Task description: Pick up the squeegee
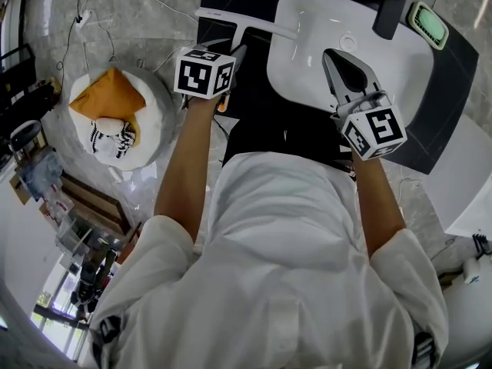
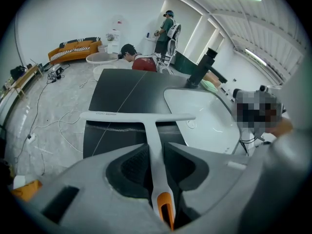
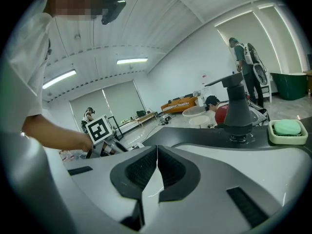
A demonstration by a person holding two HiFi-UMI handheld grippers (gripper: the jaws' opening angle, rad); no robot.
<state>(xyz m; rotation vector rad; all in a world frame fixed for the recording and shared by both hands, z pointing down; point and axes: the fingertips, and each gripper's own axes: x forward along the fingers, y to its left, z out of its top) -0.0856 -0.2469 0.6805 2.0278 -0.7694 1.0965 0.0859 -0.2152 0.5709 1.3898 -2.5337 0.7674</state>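
The left gripper (image 2: 155, 147) clamps the slim handle of the white T-shaped plastic squeegee (image 2: 151, 129), whose wide blade ahead could twist it loose; the right gripper (image 3: 157, 151) sits closed, empty.

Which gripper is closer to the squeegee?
Left. The left gripper holds the squeegee by its handle; the right gripper hangs apart from it, over the sink.

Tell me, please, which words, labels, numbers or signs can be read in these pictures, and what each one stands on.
Print on the left end of the squeegee blade: too small to read.
Cube on the left gripper, cube on the right gripper: black-and-white square patterns only, no words.
Nothing else legible.
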